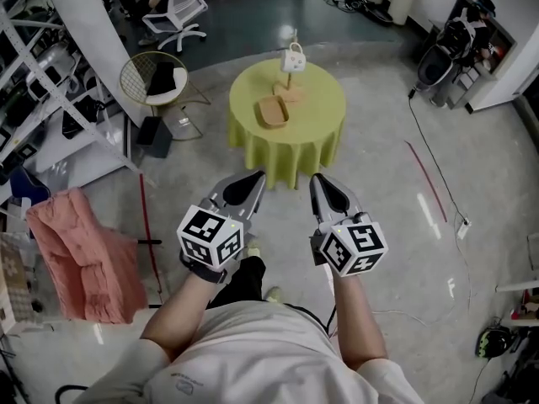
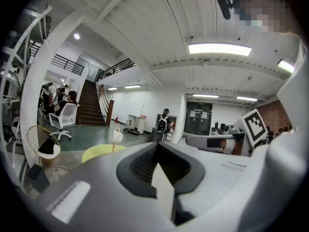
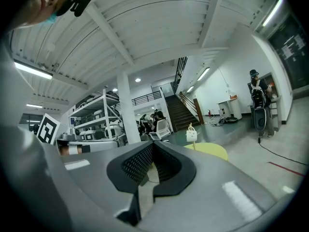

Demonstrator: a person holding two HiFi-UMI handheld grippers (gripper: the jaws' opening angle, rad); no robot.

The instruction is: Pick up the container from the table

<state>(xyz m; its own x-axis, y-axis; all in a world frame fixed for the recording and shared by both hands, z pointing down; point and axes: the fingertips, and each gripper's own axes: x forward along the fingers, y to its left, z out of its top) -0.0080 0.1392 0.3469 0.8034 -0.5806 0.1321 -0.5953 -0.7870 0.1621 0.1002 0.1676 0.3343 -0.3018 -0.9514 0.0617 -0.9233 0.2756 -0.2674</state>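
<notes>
A shallow tan container (image 1: 272,112) lies on a round table with a yellow-green cloth (image 1: 320,124), far ahead of me across the floor. Behind it a small white handbag (image 1: 292,57) hangs on a wooden stand. My left gripper (image 1: 256,176) and right gripper (image 1: 317,178) are held side by side close to my body, well short of the table, both shut with nothing between them. From the left gripper view, the jaw tips (image 2: 157,144) meet; the table (image 2: 96,153) and bag (image 2: 117,134) are small beyond. The right gripper view shows the same: tips (image 3: 152,144), table (image 3: 212,150), bag (image 3: 191,134).
A wire chair (image 1: 152,78) and a black box (image 1: 154,135) stand left of the table. Metal shelving (image 1: 34,99) and a pink cloth (image 1: 84,255) fill the left side. Cables (image 1: 438,167) and red floor tape (image 1: 428,179) lie to the right. A white office chair (image 1: 181,7) stands at the back.
</notes>
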